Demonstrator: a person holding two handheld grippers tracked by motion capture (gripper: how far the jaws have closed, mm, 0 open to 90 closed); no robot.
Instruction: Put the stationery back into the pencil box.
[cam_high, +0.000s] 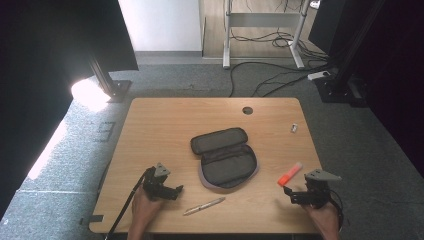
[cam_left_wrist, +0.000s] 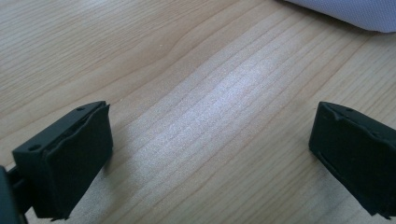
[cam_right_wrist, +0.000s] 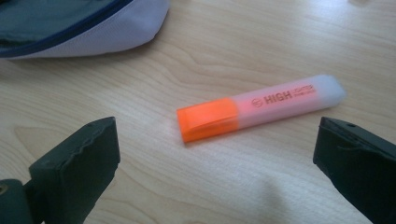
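An open dark pencil case (cam_high: 225, 157) lies unzipped in the middle of the wooden table (cam_high: 165, 120). An orange highlighter (cam_high: 290, 174) lies to its right; in the right gripper view the highlighter (cam_right_wrist: 261, 112) rests on the wood just beyond the wide-apart jaws. My right gripper (cam_high: 292, 196) is open, low at the front right, a little short of it. A silver pen (cam_high: 204, 206) lies near the front edge. My left gripper (cam_high: 177, 191) is open over bare wood, left of the pen, with nothing between its jaws. The case's pale edge (cam_left_wrist: 345, 11) shows beyond them.
A small white object (cam_high: 294, 128) lies at the table's far right, and a round cable hole (cam_high: 247, 110) sits near the back edge. Cables and desk legs (cam_high: 227, 35) stand on the floor behind. Dark stands flank the table.
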